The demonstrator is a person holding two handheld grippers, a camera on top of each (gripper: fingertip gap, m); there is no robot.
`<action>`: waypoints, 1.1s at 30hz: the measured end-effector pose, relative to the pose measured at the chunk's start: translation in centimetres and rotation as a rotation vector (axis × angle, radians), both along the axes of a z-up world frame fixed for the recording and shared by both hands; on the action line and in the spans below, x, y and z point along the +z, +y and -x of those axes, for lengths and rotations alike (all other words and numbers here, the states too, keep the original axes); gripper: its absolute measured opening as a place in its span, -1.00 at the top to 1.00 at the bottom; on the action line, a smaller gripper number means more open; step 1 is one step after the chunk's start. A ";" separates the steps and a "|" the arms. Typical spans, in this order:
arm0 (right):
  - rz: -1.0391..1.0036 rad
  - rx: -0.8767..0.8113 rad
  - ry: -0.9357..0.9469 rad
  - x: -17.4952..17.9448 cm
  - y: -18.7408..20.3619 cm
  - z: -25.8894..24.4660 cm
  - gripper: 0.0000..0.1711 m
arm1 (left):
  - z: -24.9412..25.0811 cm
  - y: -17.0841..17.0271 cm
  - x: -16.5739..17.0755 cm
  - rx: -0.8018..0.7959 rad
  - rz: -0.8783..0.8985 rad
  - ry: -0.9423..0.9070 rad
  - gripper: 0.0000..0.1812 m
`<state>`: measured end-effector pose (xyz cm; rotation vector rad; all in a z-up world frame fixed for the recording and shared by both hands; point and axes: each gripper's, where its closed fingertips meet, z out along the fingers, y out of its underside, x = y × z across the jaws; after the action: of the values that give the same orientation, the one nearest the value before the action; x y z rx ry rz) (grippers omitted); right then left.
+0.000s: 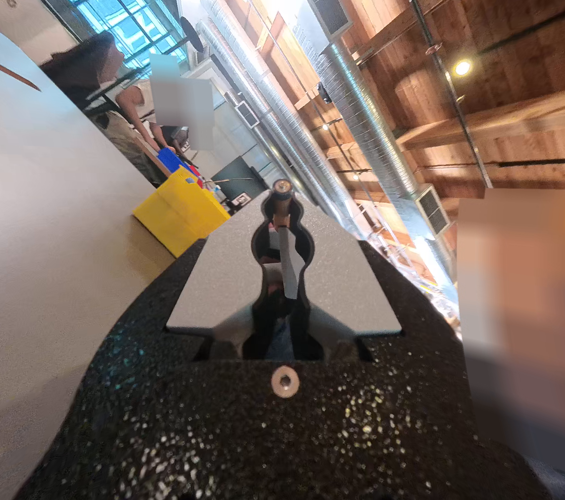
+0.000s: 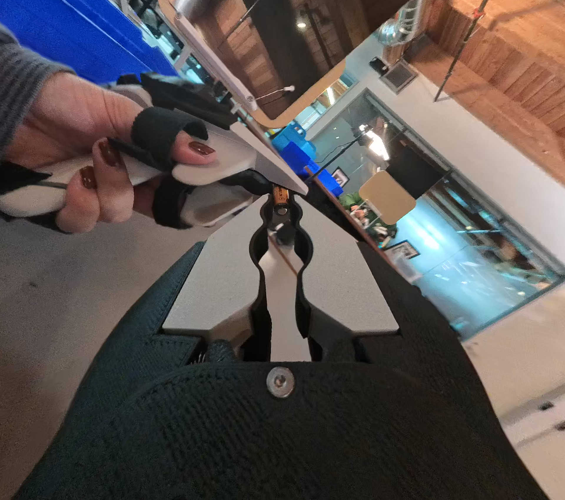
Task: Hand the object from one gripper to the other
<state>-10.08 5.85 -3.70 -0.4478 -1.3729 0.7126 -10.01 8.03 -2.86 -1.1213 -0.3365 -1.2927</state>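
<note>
Both grippers pinch one small battery (image 2: 280,200) at their tips; left gripper (image 1: 282,195) jaws closed on it; right gripper (image 2: 280,205) jaws likewise; a yellow bin (image 1: 177,210) sits behind.

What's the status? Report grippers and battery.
Left gripper shut on battery. Right gripper shut on its other end, tips meeting mid-air. Nothing in the way.

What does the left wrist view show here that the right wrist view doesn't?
Only the left wrist view shows the yellow bin on the table and the silver ducts overhead. Only the right wrist view shows the hand gripping the left gripper, and a large blue bin. Both show the small battery, pinched at the fingertips of each view's own gripper.
</note>
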 end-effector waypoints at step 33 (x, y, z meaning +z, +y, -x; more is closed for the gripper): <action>0.797 0.484 -0.250 0.2 0.9 -1.0 0.54 | -2.0 -0.2 -3.0 0.193 0.029 1.025 0.92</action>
<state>-9.08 6.77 -3.46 -0.8600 -1.4043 1.6664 -7.99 7.82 -5.88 -1.5741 0.3006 -0.4261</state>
